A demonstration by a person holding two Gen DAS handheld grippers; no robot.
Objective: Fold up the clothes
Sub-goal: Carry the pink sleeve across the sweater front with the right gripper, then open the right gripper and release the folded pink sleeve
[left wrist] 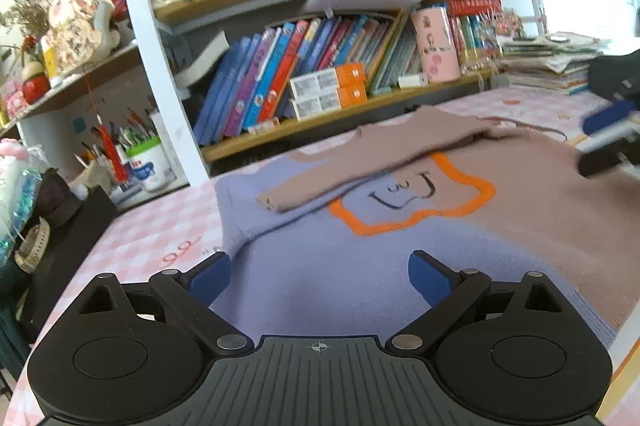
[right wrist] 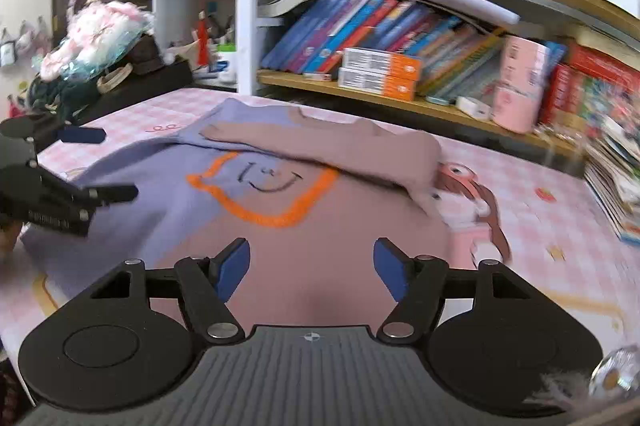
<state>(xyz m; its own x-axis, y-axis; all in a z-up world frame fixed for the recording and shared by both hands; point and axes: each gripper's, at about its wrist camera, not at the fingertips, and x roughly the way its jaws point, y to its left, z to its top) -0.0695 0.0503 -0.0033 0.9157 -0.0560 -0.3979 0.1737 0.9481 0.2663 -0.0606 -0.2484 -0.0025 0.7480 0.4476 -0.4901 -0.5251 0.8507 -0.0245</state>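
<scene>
A two-tone sweater, lilac (left wrist: 320,266) on one half and dusty pink (right wrist: 320,258) on the other, lies flat on the pink checked table, with an orange-outlined smiley (left wrist: 412,198) (right wrist: 264,186) on its chest. One pink sleeve (left wrist: 360,154) (right wrist: 328,146) is folded across the chest. My left gripper (left wrist: 320,278) is open and empty, just above the lilac hem side. My right gripper (right wrist: 312,266) is open and empty over the pink half. Each gripper also shows in the other's view: the left gripper (right wrist: 76,166) and the right gripper (left wrist: 608,134).
A bookshelf (left wrist: 340,114) (right wrist: 400,102) full of books stands along the table's far edge. A cup of pens (left wrist: 148,162) and dark clutter (right wrist: 120,82) sit at the left end. Stacked papers (left wrist: 552,66) (right wrist: 616,186) lie at the right end.
</scene>
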